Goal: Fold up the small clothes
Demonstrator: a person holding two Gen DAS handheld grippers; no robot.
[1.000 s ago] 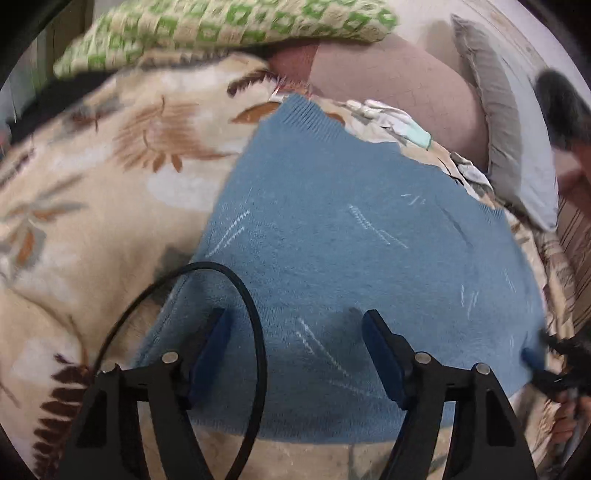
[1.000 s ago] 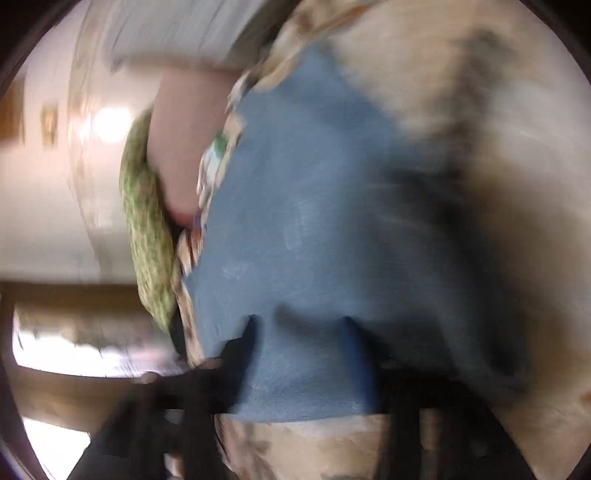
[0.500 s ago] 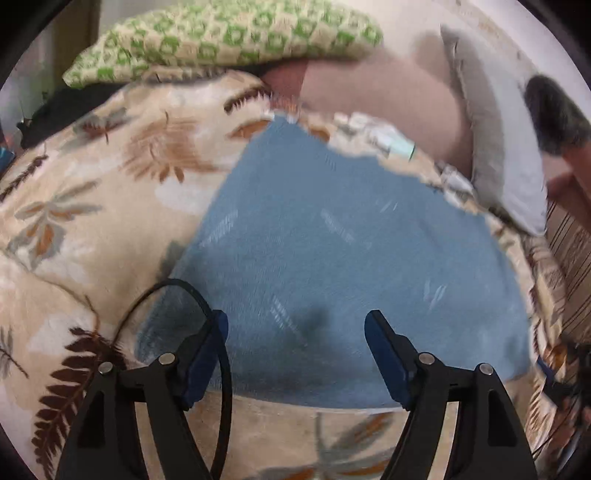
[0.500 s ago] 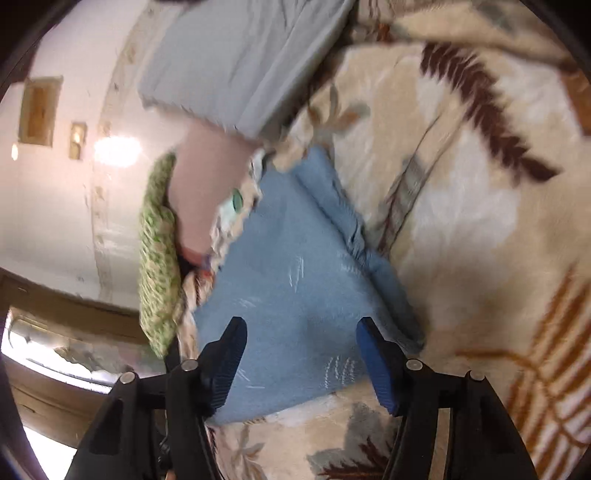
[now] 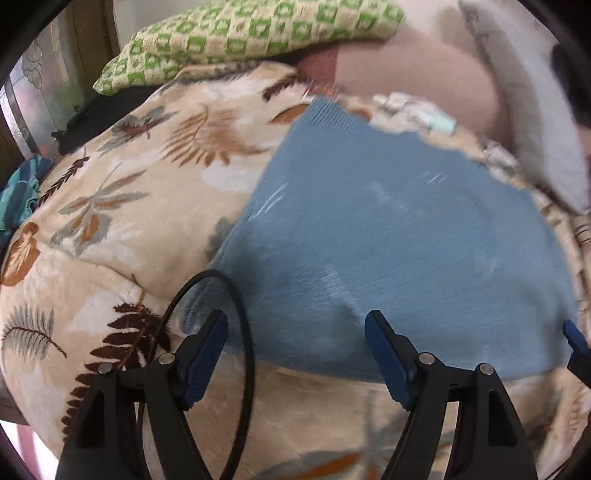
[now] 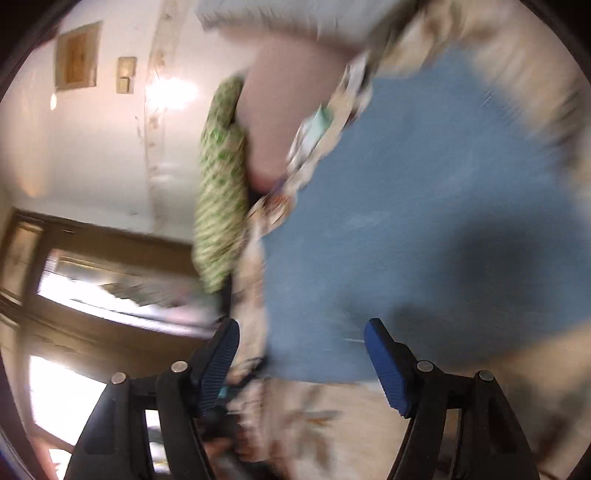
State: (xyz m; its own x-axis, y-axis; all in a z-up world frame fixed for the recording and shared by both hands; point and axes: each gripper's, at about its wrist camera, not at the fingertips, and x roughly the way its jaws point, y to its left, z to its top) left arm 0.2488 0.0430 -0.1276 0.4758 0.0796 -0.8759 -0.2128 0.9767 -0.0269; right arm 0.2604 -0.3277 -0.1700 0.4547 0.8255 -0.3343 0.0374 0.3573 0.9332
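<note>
On bed's leaf-print blanket: blue sweater lying flat, folded. My right gripper jaws just opened, spread, nothing between; left gripper spread, empty. Fold released; next fold pending.

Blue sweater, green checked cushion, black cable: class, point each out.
Blue sweater [image 5: 388, 229]: left wrist view, middle of knit.
Green checked cushion [image 5: 251, 33]: left wrist view, patterned top.
Black cable [image 5: 245, 350]: left wrist view, loop's right side.

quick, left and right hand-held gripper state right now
Left hand-held gripper: open, empty, over the blue sweater.
Right hand-held gripper: open, jaws have just been opening, nothing gripped.
</note>
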